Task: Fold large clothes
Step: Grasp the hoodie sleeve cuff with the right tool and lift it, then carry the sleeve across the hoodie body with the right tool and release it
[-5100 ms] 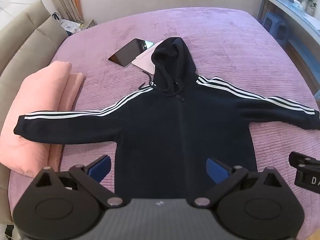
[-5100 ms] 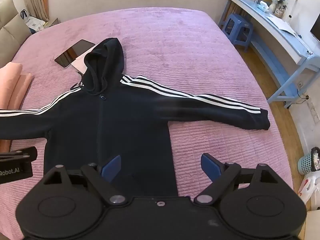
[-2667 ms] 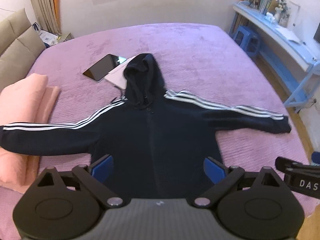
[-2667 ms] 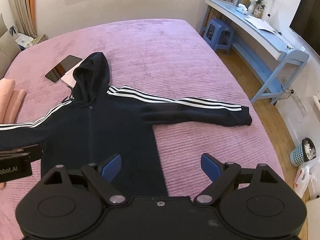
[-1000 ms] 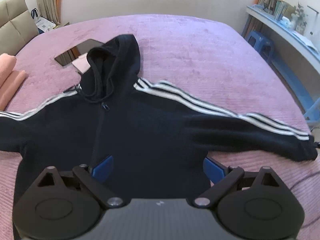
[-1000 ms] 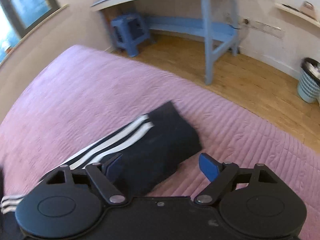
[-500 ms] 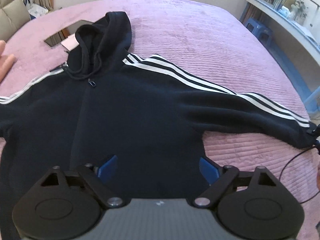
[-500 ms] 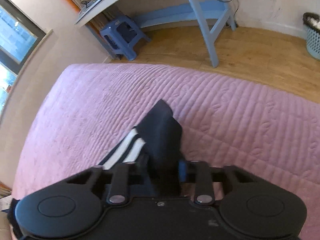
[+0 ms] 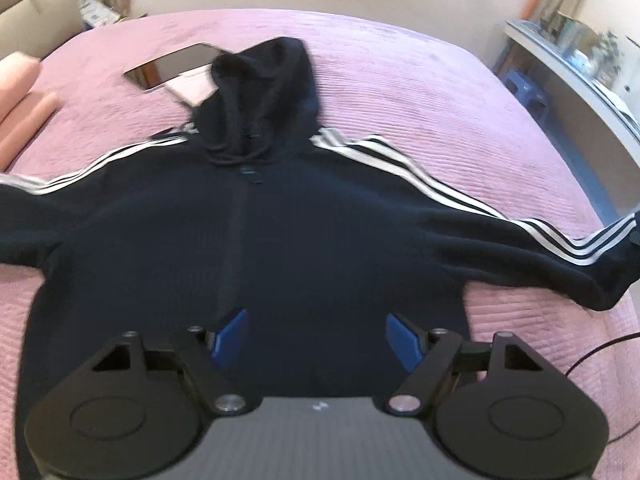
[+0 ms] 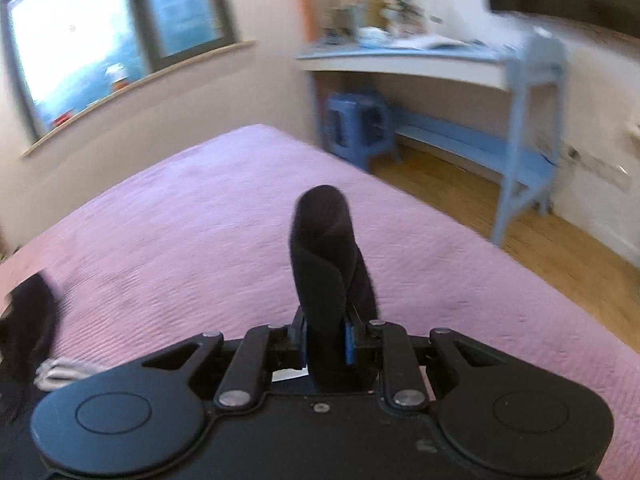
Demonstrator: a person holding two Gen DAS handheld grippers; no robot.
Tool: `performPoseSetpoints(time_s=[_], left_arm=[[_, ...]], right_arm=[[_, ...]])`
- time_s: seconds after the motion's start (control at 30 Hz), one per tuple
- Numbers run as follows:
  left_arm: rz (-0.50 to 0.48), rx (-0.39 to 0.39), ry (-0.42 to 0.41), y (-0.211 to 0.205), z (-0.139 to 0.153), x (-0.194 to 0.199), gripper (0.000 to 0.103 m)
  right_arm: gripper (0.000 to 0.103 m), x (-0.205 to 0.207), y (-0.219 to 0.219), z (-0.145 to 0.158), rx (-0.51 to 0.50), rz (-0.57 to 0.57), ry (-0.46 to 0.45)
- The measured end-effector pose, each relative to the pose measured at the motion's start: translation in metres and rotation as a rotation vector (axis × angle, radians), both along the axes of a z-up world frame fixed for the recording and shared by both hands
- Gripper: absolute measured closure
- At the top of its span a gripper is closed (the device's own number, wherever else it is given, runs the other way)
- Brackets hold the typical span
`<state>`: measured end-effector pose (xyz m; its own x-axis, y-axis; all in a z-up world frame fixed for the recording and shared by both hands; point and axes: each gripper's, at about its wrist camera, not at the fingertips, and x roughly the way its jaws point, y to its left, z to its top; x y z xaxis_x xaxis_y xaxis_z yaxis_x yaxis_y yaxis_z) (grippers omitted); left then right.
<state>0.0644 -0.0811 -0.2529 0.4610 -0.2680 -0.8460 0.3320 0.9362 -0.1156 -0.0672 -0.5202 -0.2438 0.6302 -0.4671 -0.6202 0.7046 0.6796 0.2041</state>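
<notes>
Black hoodie (image 9: 256, 240) lies flat, front up, on the purple bed (image 9: 420, 92). Hood points toward the far wall, zipper runs down the middle, white stripes along both sleeves.

Left gripper (image 9: 318, 334): jaws wide open, holding nothing. It hangs over the lower front of the hoodie, blue pads (image 9: 230, 334) spread apart above the dark cloth. Cannot tell if the pads touch the fabric.

Right gripper (image 10: 326, 344): jaws closed tight on the end of one sleeve (image 10: 326, 264). The cuff sticks up out of the jaws in a twisted dark roll, raised off the bed. In the left wrist view that sleeve (image 9: 540, 248) stretches out to the right edge of the picture, and its far end runs out of view there.

Other sleeve reaches off the left edge of the left wrist view.

Beside the hood: a tablet (image 9: 172, 66) with a dark screen, and a pale pink flat item (image 9: 194, 86) partly tucked under the hood. Pink folded bedding (image 9: 20, 96) at the left edge of the bed. A thin black cable (image 9: 600, 350) trails over the bed at lower right.

Right wrist view is motion blurred. Past the bed it shows a window (image 10: 100, 40), a blue desk (image 10: 440, 64) with clutter on top, a blue stool (image 10: 356, 128) under it, and wood floor (image 10: 560, 248).
</notes>
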Motion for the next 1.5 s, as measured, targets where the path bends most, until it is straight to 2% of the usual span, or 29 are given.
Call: performPoseSetpoints(time_s=[0.13,0.3,0.5,0.63,0.67,0.7,0.73,0.83,0.9,0.93,0.97,1.03,1.1,1.27,1.33,1.4,1.43,1.5], left_arm=[[0.021,-0.011,-0.012,0.051,0.008,0.017,0.025],[0.068,-0.036,-0.050,0.126,0.024,0.042,0.025],[0.133,-0.028,-0.086,0.204,0.031,0.074,0.025],[0.157,-0.009,-0.100,0.239,0.021,0.091,0.023],[0.165,-0.005,-0.097,0.247,0.017,0.096,0.023],[0.172,-0.005,-0.095,0.252,0.013,0.100,0.023],[0.178,-0.011,-0.094,0.258,0.008,0.105,0.022],[0.182,-0.040,-0.069,0.263,-0.010,0.116,0.020],[0.167,-0.082,-0.029,0.259,-0.025,0.125,0.020],[0.155,-0.115,-0.001,0.257,-0.032,0.131,0.020],[0.149,-0.146,0.023,0.254,-0.039,0.134,0.020],[0.138,-0.205,0.065,0.245,-0.052,0.146,0.020],[0.149,-0.224,0.092,0.236,-0.065,0.157,0.020],[0.175,-0.294,0.153,0.220,-0.096,0.180,0.024],[0.189,-0.304,0.180,0.213,-0.108,0.189,0.044],[0.186,-0.254,0.184,0.205,-0.114,0.193,0.088],[0.185,-0.223,0.154,0.202,-0.112,0.192,0.093],[0.169,-0.220,0.099,0.200,-0.101,0.187,0.094]], right_arm=[[0.081,0.043,0.076,0.019,-0.023,0.125,-0.011],[0.081,0.102,0.190,0.032,-0.024,0.294,-0.041],[0.081,0.174,0.321,0.029,0.049,0.498,-0.055],[0.081,0.214,0.394,0.019,0.095,0.636,-0.050],[0.078,0.223,0.406,0.012,0.122,0.665,-0.035],[0.070,0.233,0.419,0.004,0.162,0.707,-0.011],[0.055,0.241,0.427,-0.004,0.188,0.745,0.018],[0.052,0.241,0.438,-0.020,0.179,0.796,0.081],[0.047,0.225,0.419,-0.027,0.165,0.779,0.122],[0.041,0.216,0.408,-0.032,0.158,0.751,0.145],[0.040,0.203,0.395,-0.036,0.142,0.708,0.174],[0.039,0.186,0.368,-0.044,0.121,0.617,0.235],[0.039,0.167,0.343,-0.049,0.121,0.553,0.272],[0.039,0.152,0.321,-0.057,0.134,0.500,0.313],[0.039,0.159,0.324,-0.064,0.138,0.511,0.326],[0.039,0.155,0.326,-0.072,0.134,0.519,0.328],[0.039,0.157,0.328,-0.073,0.121,0.519,0.331],[0.040,0.161,0.329,-0.072,0.089,0.506,0.336]])
